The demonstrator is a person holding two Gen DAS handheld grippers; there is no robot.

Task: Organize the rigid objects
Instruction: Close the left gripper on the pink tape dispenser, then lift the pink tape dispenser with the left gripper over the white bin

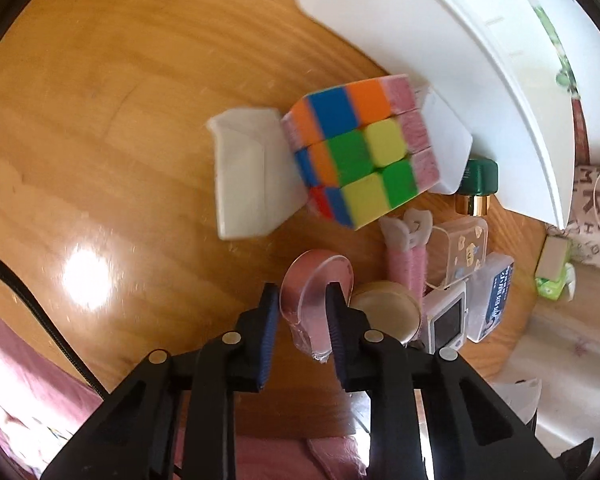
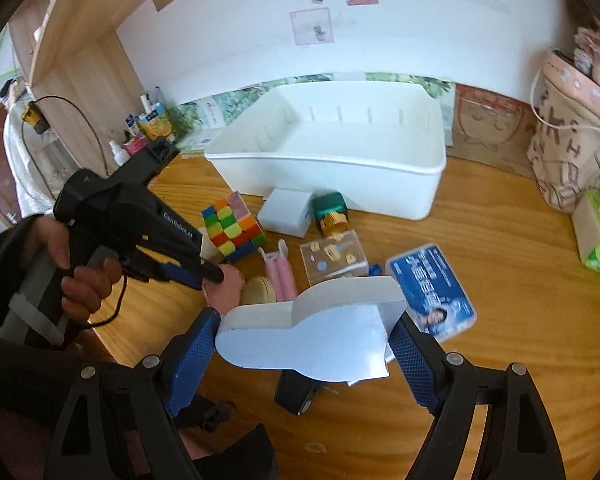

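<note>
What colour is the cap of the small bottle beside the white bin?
Dark green cap, clearest in the right wrist view.

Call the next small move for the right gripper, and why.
Probably carry it forward over the white bin and open the jaws. The right gripper is shut on a white bottle-shaped box, lifted off the wooden table, and the bin, straight ahead, looks empty. The left gripper holds a pink tape roll.

wooden table (image 2: 500, 280) bearing white bin (image 2: 340, 184), puzzle cube (image 2: 234, 228).

Cube (image 1: 360, 152) motion-blurred; bin (image 1: 480, 60) cut off.
</note>
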